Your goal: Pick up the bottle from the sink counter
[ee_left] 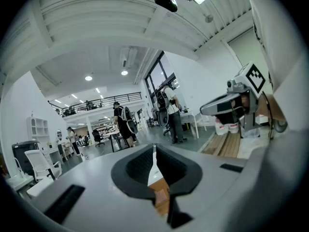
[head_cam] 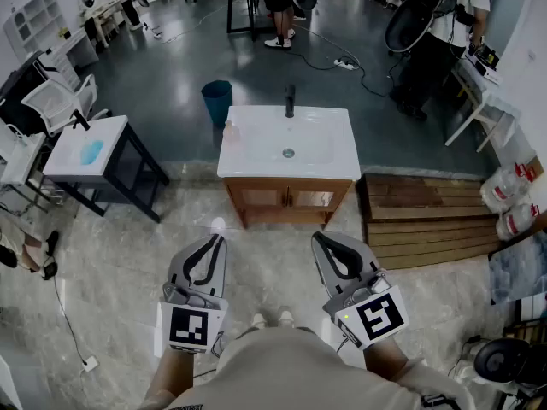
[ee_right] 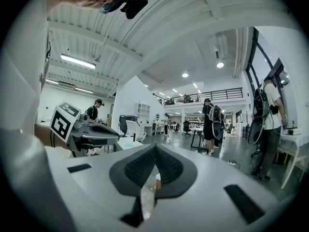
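The left gripper (head_cam: 218, 239) has its jaws pressed together with nothing between them. The right gripper (head_cam: 318, 237) is likewise clamped closed and empty. Both are held side by side in front of the sink counter (head_cam: 256, 150), well apart from it, with their tips pointing toward the wooden cabinet (head_cam: 287, 199) under it. The bottle (head_cam: 229, 131), small and pale, sits at the counter's back left corner, to the left of the black faucet (head_cam: 290, 101). A blue bin (head_cam: 217, 101) stands on the floor just behind the counter's left end. A wooden pallet (head_cam: 423, 219) lies to the counter's right.
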